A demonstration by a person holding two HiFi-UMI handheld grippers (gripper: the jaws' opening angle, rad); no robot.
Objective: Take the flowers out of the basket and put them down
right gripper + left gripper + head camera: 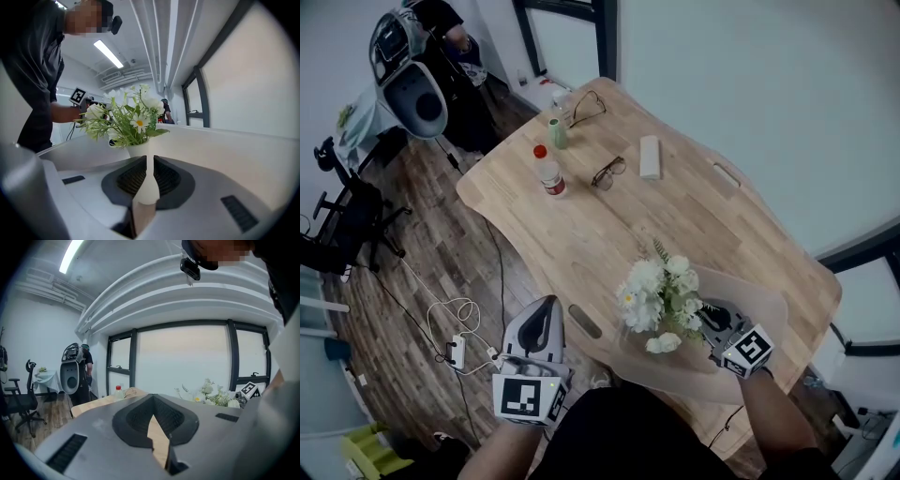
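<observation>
The left gripper (546,307) hangs off the table's (609,225) near edge, jaws together on nothing. The flowers (661,300) (round white heads, one daisy, feathery green sprigs) stand inside the basket (764,305), a pale, smooth tub with curved walls on the pale, grained wood. The right gripper (711,319) is clamped on their thin white neck (148,187), which looks slick and swells below the ribbed pads. The bunch seems top-heavy, so during lifting it could swivel or slide in so narrow a hold, or its sprigs could catch the basket's wall.
</observation>
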